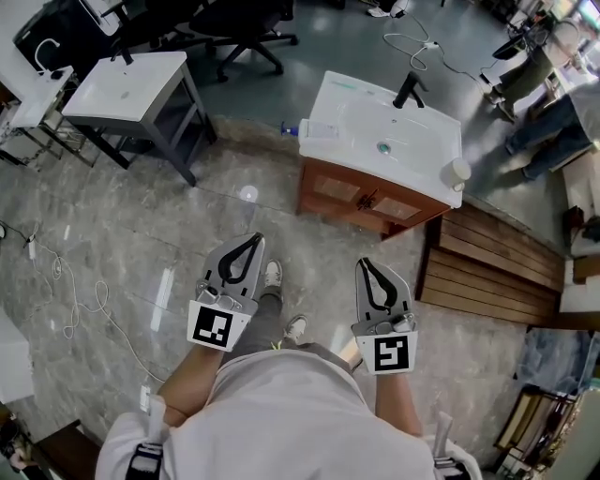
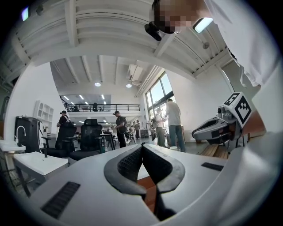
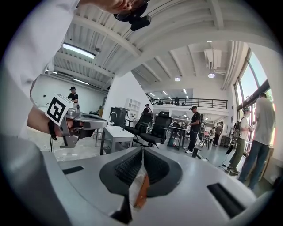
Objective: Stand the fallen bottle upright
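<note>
A clear bottle with a blue cap (image 1: 298, 129) lies on its side at the left end of the white sink top (image 1: 356, 117) of a wooden vanity, well ahead of both grippers. My left gripper (image 1: 255, 240) is held out level over the floor, its jaws shut with nothing between them; its own view shows the pads meeting at the tip (image 2: 141, 148). My right gripper (image 1: 364, 266) hangs beside it, also shut and holding nothing (image 3: 142, 150). Each gripper shows at the edge of the other's view. The bottle appears in neither gripper view.
A black faucet (image 1: 409, 91) and a white rounded container (image 1: 459, 172) stand on the vanity. A second white sink table (image 1: 127, 89) and office chairs (image 1: 244, 23) are at upper left. Cables (image 1: 66, 281) trail on the floor, wooden decking (image 1: 487, 267) lies right, and people (image 1: 548, 127) stand beyond.
</note>
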Demonstrator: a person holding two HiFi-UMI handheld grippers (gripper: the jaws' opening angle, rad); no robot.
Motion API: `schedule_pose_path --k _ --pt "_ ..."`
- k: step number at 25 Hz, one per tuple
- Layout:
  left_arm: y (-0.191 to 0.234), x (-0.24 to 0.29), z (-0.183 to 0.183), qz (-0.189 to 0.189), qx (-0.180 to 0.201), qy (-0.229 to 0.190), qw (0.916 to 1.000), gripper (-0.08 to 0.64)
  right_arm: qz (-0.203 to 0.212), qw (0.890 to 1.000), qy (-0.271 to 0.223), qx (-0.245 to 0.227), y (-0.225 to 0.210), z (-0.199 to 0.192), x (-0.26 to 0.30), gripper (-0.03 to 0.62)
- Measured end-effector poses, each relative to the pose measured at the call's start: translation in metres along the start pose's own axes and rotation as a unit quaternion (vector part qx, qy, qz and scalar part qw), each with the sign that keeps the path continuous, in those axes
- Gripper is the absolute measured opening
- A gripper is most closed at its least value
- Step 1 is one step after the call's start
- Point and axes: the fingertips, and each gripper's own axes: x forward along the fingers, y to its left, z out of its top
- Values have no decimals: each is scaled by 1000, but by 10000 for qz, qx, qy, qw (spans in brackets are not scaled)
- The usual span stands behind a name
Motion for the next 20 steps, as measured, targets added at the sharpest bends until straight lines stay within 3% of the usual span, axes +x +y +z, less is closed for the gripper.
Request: schedule_pose_path --k 20 --pt "156 172 -34 -425 -270 87 9987 18 -433 9989 149 130 -69 31 214 43"
